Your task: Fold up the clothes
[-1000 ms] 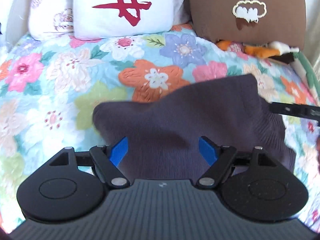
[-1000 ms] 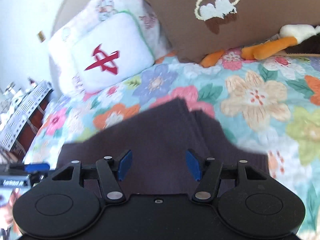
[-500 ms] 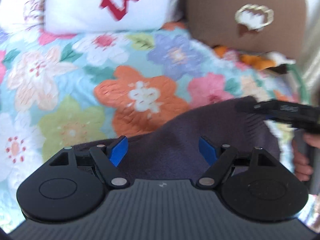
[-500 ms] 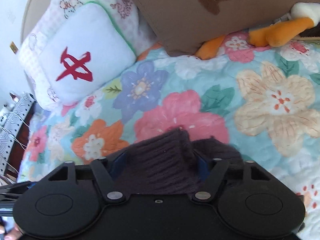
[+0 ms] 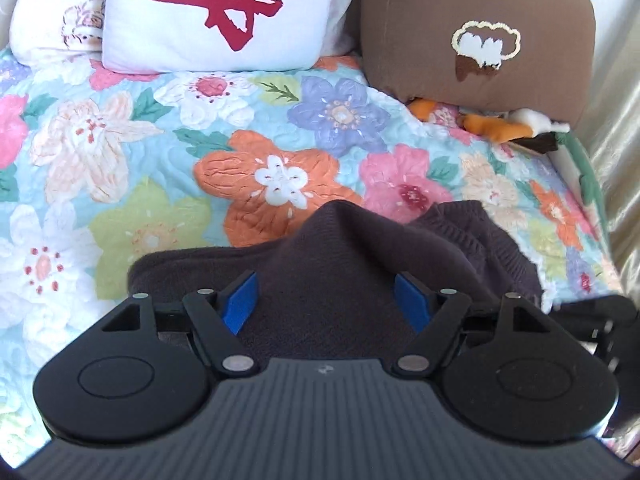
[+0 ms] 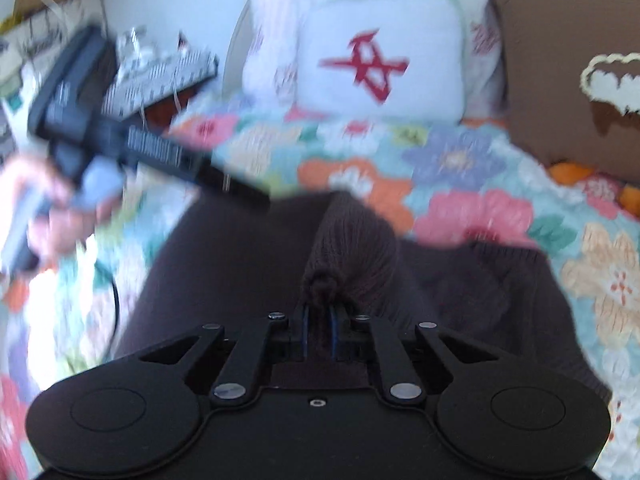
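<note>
On floral quilt (image 5: 120, 160), right gripper (image 6: 319, 330) now clamping sweater (image 6: 248, 272)

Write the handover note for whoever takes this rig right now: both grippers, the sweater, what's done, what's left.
Left gripper: open, over the dark knit sweater, gripping nothing.
Right gripper: shut on a bunched ribbed part of the sweater, pulled up into a ridge.
Sweater: lying on the floral quilt, in front of the white pillow and brown cushion.
Done: one pinch secured.
Left: probably grip another edge with the left gripper, make the fold, flatten it. The right view is blurred.
</note>
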The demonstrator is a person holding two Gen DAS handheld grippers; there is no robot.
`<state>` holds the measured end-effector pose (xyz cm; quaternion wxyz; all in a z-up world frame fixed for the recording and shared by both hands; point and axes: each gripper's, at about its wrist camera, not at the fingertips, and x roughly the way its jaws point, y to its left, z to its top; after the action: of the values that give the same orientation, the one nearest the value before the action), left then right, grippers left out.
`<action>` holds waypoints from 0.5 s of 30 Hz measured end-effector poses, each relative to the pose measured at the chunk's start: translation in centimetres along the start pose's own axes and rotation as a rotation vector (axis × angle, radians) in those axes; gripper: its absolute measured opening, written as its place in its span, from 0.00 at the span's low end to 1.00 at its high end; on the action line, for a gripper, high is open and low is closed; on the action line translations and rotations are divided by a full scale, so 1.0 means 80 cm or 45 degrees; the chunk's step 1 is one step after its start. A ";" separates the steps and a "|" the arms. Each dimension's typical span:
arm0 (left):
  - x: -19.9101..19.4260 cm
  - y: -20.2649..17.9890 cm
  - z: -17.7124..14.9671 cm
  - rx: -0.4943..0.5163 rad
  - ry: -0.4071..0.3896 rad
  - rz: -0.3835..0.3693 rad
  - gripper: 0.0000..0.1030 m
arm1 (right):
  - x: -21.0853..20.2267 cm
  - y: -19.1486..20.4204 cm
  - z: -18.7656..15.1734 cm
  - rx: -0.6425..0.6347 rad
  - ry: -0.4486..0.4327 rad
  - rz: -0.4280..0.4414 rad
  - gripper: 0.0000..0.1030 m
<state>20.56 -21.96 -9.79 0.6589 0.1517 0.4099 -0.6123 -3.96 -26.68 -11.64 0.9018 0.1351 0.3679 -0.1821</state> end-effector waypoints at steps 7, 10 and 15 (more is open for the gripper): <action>0.029 0.001 -0.030 0.032 0.071 0.096 0.73 | 0.003 -0.019 -0.021 0.166 0.072 0.038 0.28; 0.037 0.005 -0.038 0.038 0.097 0.103 0.73 | 0.013 -0.032 -0.011 0.278 0.060 0.029 0.42; 0.035 0.007 -0.041 0.056 0.098 0.089 0.72 | 0.028 -0.055 0.006 0.464 0.040 0.014 0.77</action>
<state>19.72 -21.48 -14.01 0.6600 0.2039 0.4159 -0.5915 -4.08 -31.30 -13.40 0.8575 0.3013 0.3421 -0.2387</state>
